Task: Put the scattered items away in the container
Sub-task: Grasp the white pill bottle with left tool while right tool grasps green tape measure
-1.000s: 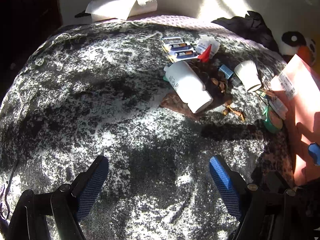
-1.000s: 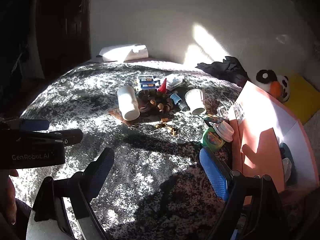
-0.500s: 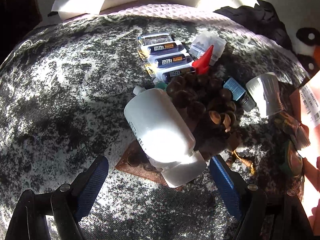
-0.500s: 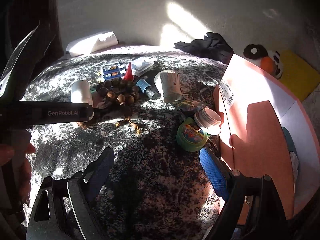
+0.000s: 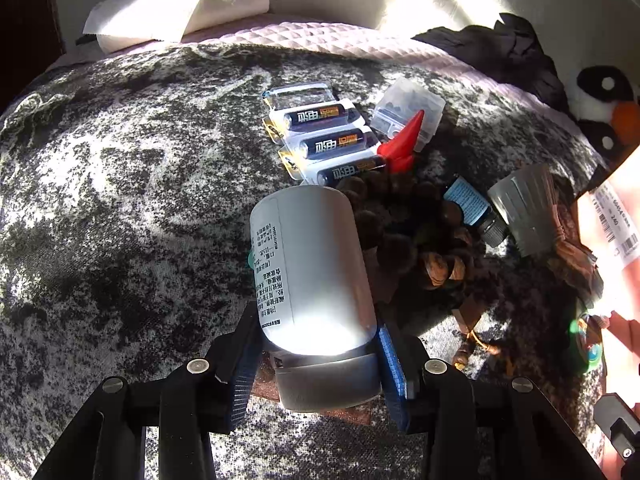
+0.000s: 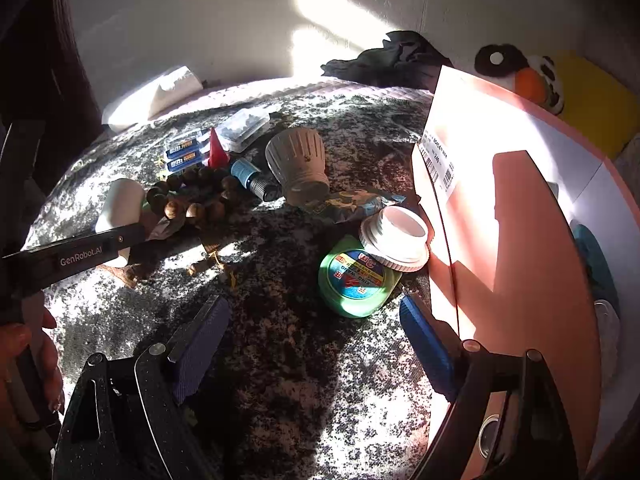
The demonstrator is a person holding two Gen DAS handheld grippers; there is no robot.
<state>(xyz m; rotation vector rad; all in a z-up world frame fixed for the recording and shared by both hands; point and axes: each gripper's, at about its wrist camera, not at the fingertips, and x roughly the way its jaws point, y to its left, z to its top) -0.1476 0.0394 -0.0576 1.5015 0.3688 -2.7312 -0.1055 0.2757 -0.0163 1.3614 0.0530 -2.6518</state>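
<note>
Two blue pads of the left gripper (image 5: pixel 316 360) clamp the white bottle (image 5: pixel 312 264) near its cap end, lying beside the wooden beads (image 5: pixel 404 236), likely for lifting. From the right wrist, the right gripper (image 6: pixel 316 340) hovers released near the green tape measure (image 6: pixel 356 280), just beside the pink container (image 6: pixel 516 240).
</note>
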